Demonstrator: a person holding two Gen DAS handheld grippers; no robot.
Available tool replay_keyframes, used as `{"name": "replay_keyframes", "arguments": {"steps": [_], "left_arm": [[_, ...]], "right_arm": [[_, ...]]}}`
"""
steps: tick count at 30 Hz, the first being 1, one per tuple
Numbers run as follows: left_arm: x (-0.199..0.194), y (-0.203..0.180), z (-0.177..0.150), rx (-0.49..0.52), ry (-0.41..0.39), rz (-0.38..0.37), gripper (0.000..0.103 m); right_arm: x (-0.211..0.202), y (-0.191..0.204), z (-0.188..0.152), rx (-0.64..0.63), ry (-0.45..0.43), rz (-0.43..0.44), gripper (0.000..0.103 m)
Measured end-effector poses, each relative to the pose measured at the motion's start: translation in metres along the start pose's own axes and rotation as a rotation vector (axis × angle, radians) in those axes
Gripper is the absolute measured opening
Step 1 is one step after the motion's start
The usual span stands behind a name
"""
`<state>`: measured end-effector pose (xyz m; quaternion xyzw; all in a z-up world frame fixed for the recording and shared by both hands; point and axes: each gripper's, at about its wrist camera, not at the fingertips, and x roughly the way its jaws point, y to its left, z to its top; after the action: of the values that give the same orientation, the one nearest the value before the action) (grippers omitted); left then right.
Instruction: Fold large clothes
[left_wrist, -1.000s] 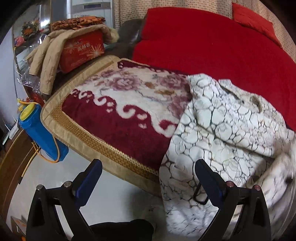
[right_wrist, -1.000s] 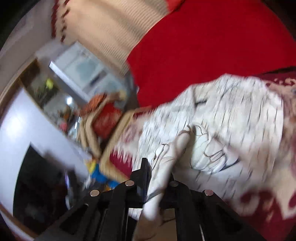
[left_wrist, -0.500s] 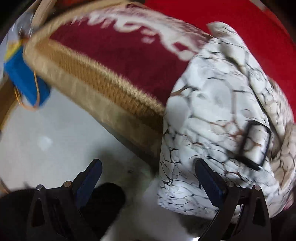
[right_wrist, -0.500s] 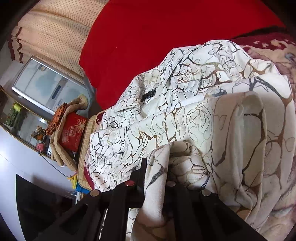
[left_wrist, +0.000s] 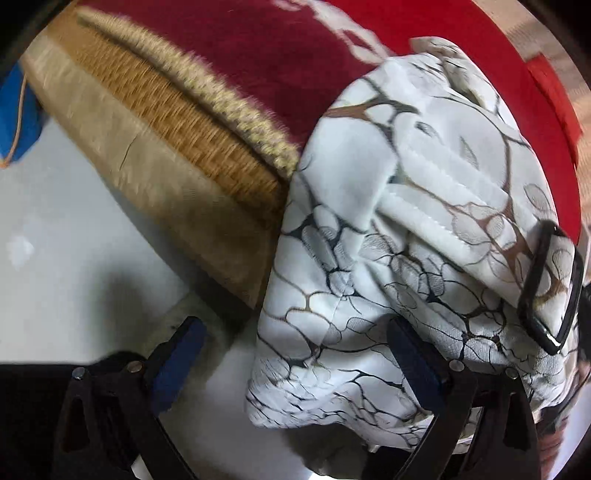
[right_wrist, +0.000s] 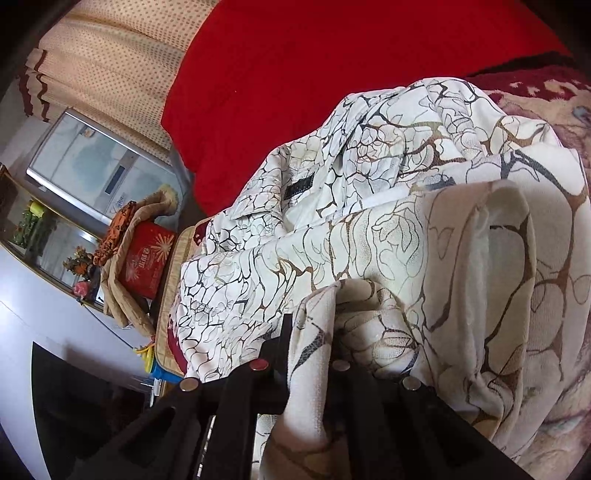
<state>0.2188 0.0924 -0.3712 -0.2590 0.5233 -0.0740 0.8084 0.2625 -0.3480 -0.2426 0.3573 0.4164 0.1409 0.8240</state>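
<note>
Now the left gripper (left_wrist: 295, 362) has dropped closer, fingers wide apart around the crackle-print garment's (left_wrist: 406, 221) hanging edge over the bed's blanket (left_wrist: 207, 122). Right gripper (right_wrist: 306, 332) still pinches a fold. Red box (right_wrist: 147, 258) lettering unreadable.

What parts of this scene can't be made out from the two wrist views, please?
- Right wrist view: the right gripper fingertips are buried in the white patterned garment they pinch.
- Left wrist view: the open left gripper has one finger against the cloth; real contact is unclear.
- Left wrist view: the blanket is motion-blurred.
- Left wrist view: the blue object is cut off by the edge.
</note>
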Motion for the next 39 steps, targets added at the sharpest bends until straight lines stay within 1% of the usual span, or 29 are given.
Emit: {"name": "replay_keyframes", "arguments": {"steps": [1,2,3,4,6,8,10,12,16,17,18,21,22,23,24,25,26,27,28,30,33,35,36,37,39], "left_arm": [[-0.001,-0.001,0.001,0.020,-0.012,0.019,0.092],[-0.004,-0.002,0.001,0.029,-0.027,0.046,0.089],[-0.006,-0.002,0.000,0.033,-0.037,0.055,0.087],[-0.008,-0.004,-0.003,0.042,-0.047,0.068,0.087],[-0.009,-0.005,-0.012,0.054,-0.053,0.131,0.087],[-0.005,-0.001,-0.019,0.037,-0.026,0.155,0.087],[0.002,0.004,-0.025,0.005,0.012,0.148,0.087],[0.010,0.005,-0.028,0.003,0.044,0.146,0.088],[0.029,-0.002,-0.024,0.068,0.092,0.156,0.088],[0.035,-0.004,-0.021,0.088,0.100,0.157,0.088],[0.035,-0.005,-0.026,0.102,0.100,0.157,0.088],[0.039,-0.007,-0.025,0.135,0.091,0.152,0.088],[0.039,-0.007,-0.025,0.140,0.079,0.144,0.086],[0.038,-0.007,-0.028,0.147,0.069,0.122,0.081],[0.037,-0.008,-0.028,0.153,0.064,0.092,0.064],[0.036,-0.010,-0.027,0.161,0.064,0.056,0.041],[0.034,-0.015,-0.028,0.175,0.063,0.014,0.032],[0.032,-0.018,-0.029,0.195,0.053,0.007,0.022],[0.031,-0.020,-0.029,0.210,0.048,0.008,0.010],[0.025,-0.024,-0.029,0.216,0.031,-0.013,0.005],[0.011,-0.018,-0.030,0.191,0.012,-0.058,0.004],[0.003,-0.025,-0.032,0.191,-0.010,-0.107,0.004],[-0.007,-0.029,-0.034,0.207,-0.026,-0.137,0.004],[-0.013,-0.033,-0.035,0.220,-0.036,-0.160,0.004],[-0.029,-0.045,-0.037,0.258,-0.070,-0.217,0.004]], "right_arm": [[0.000,0.000,0.000,-0.001,-0.001,0.000,0.005],[-0.001,0.000,-0.001,-0.001,-0.003,0.001,0.005],[-0.001,0.000,-0.001,0.000,-0.004,0.003,0.005],[-0.001,0.000,-0.001,0.000,-0.004,0.004,0.005],[-0.001,0.000,-0.002,-0.004,-0.005,0.004,0.005],[-0.001,0.000,-0.002,-0.004,-0.005,0.001,0.005],[-0.001,0.001,-0.002,-0.006,-0.005,-0.002,0.005],[-0.001,0.001,-0.002,-0.006,-0.004,-0.001,0.005],[-0.001,0.001,-0.002,-0.006,-0.006,-0.002,0.005],[-0.001,0.001,-0.002,-0.007,-0.006,-0.003,0.005],[-0.001,0.001,-0.002,-0.008,-0.006,-0.003,0.005],[-0.001,0.001,-0.002,-0.007,-0.007,0.000,0.005],[-0.001,0.001,-0.001,-0.007,-0.007,0.001,0.005],[-0.001,0.001,-0.001,-0.006,-0.008,-0.001,0.005],[-0.001,0.001,-0.001,-0.006,-0.009,-0.001,0.005],[-0.001,0.001,-0.001,-0.007,-0.010,-0.002,0.005],[-0.001,0.001,-0.001,-0.008,-0.010,-0.002,0.005],[-0.001,0.001,-0.001,-0.007,-0.010,-0.001,0.005],[-0.001,0.001,-0.002,-0.005,-0.010,0.002,0.005],[-0.004,0.000,-0.003,0.002,-0.012,0.007,0.005],[-0.015,0.001,-0.006,0.008,-0.028,0.028,0.006],[-0.026,0.004,-0.008,-0.004,-0.034,0.043,0.010],[-0.032,0.007,-0.009,-0.012,-0.029,0.048,0.013],[-0.038,0.009,-0.011,-0.024,-0.021,0.055,0.013],[-0.051,0.011,-0.018,-0.056,-0.014,0.056,0.019]]}}
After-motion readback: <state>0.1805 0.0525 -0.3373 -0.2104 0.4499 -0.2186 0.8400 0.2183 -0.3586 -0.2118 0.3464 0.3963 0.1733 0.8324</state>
